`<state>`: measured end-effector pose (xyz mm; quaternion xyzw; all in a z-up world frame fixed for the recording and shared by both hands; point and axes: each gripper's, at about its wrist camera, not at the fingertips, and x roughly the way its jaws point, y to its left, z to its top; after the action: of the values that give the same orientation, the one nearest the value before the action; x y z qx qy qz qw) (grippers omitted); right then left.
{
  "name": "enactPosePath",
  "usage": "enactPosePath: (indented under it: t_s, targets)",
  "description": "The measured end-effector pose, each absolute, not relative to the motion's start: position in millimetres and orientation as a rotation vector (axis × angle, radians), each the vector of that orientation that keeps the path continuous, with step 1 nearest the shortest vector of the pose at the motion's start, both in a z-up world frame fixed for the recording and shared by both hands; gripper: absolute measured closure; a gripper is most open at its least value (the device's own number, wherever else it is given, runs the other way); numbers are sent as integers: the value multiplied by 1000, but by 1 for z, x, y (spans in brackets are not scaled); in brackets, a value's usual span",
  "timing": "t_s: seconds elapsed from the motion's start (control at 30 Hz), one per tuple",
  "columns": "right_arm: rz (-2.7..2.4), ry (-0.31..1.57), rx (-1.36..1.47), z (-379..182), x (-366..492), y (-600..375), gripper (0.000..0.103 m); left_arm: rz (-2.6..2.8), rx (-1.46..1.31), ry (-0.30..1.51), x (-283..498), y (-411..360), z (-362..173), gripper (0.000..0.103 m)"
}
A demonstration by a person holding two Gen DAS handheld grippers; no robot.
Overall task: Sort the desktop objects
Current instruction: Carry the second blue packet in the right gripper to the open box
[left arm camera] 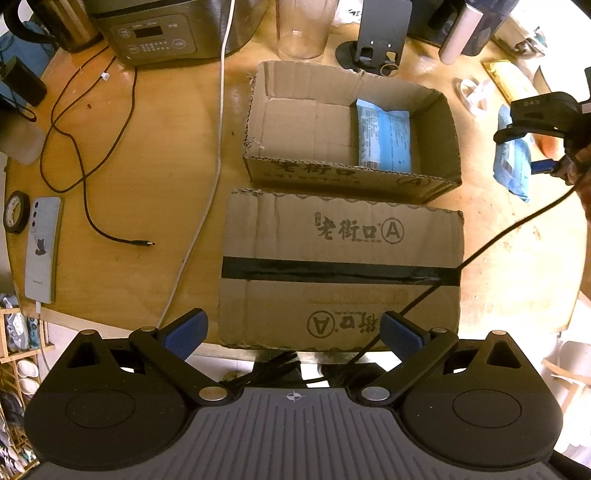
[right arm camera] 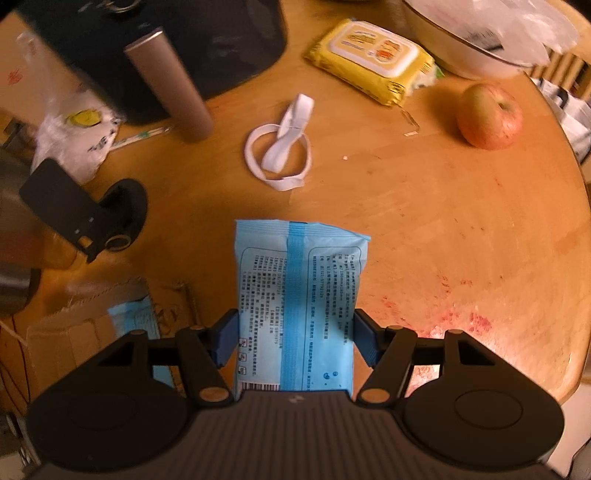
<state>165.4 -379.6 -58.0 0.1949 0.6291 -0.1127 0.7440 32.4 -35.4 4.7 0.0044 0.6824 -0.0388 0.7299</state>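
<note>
My right gripper (right arm camera: pixel 295 338) is shut on a blue tissue pack (right arm camera: pixel 299 295) and holds it above the wooden table. In the left wrist view that gripper (left arm camera: pixel 543 166) and its pack (left arm camera: pixel 511 166) hang to the right of an open cardboard box (left arm camera: pixel 295 122). A second blue pack (left arm camera: pixel 384 134) lies inside the box at its right side. My left gripper (left arm camera: pixel 293 330) is open and empty, low over the near table edge, above a closed cardboard box (left arm camera: pixel 340 269) with black tape.
A phone (left arm camera: pixel 42 247), a black cable (left arm camera: pixel 92 177) and a white cable (left arm camera: pixel 218 147) lie left of the boxes. A rice cooker (left arm camera: pixel 166 29), a glass (left arm camera: pixel 301 29) and a black stand (left arm camera: pixel 376 40) stand behind. A white band (right arm camera: pixel 279 155), yellow wipes (right arm camera: pixel 373 59) and an apple (right arm camera: pixel 487 116) lie to the right.
</note>
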Motion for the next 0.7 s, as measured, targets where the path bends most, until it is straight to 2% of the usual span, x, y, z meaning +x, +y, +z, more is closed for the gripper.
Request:
enactPosePath:
  t_s: [0.7]
  targets:
    - [-86,1367,264,-39,167,-359,41,-86,1,1498,30,-31,5,1]
